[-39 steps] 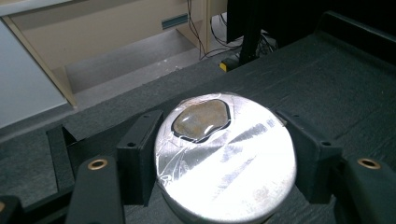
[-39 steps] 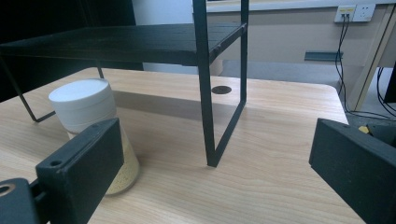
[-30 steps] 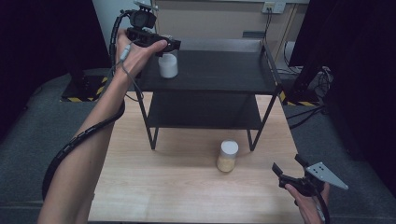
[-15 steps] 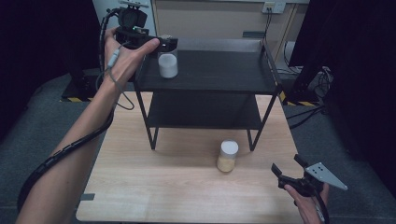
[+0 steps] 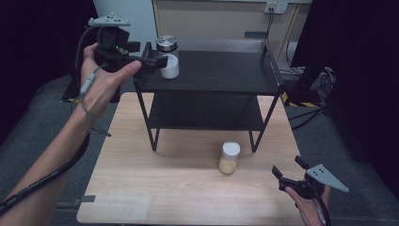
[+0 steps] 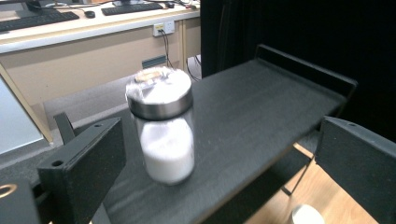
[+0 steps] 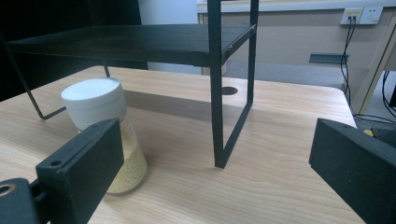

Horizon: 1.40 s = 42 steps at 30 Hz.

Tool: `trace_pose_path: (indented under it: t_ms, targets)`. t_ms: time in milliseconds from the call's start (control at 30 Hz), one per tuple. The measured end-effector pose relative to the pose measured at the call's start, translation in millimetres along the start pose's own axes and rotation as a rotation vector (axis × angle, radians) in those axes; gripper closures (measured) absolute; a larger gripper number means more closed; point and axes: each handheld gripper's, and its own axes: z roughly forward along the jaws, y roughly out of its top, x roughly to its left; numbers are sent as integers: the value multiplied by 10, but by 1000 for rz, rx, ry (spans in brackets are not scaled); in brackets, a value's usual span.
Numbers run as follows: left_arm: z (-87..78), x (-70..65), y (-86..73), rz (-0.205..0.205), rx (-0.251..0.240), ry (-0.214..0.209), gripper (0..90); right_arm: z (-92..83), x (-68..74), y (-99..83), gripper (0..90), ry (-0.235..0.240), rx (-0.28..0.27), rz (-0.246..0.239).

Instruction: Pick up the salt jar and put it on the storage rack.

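Left tongs (image 5: pixel 157 60) spread beside the shelf jar.
The upright glass jar of white powder with a steel lid (image 6: pixel 163 126) stands just ahead, nearer their left jaw; right tongs (image 5: pixel 288 173) spread, well apart.

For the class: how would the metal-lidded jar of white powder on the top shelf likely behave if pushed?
The jar stands tall and narrow, so a push near its metal lid would probably tip it. Its smooth, glass-like wall may slip. Mostly full of powder, it likely feels fairly heavy.
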Motion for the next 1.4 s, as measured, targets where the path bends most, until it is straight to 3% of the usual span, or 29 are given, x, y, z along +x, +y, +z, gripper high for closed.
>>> trace_pose_path:
  t_ms: [133, 200, 333, 467, 567, 733, 800, 1067, 1300, 1400]
  targets:
    - [-60, 9, -117, 16, -7, -34, 8, -3, 6, 0, 34, -1, 1, 3]
    - [-113, 36, -272, 20, -24, -87, 8, -2, 6, 0, 35, 0, 3, 4]
    - [-149, 24, -408, 36, -32, -127, 10, 3, 12, 2, 34, 3, 6, 1]
    - [-191, 2, -561, 43, -74, -185, 10, 8, 23, 1, 35, 3, 7, -4]
    - [-205, -43, -665, 74, -93, -211, 11, 10, 28, 2, 35, 2, 10, -5]
    - [-205, -148, -852, 172, -104, -212, 17, 11, 37, 4, 35, 1, 11, -8]
    - [-183, -155, -943, 187, -107, -220, 16, 12, 41, 4, 35, 2, 11, -9]
    - [-98, -161, -1296, 147, -111, -261, 17, 18, 44, 5, 37, 3, 14, -13]
    - [-67, -231, -1554, 148, -106, -242, 18, 23, 49, 8, 37, 2, 18, -15]
    - [-66, -232, -1683, 125, -129, -239, 19, 25, 51, 8, 37, 2, 19, -16]
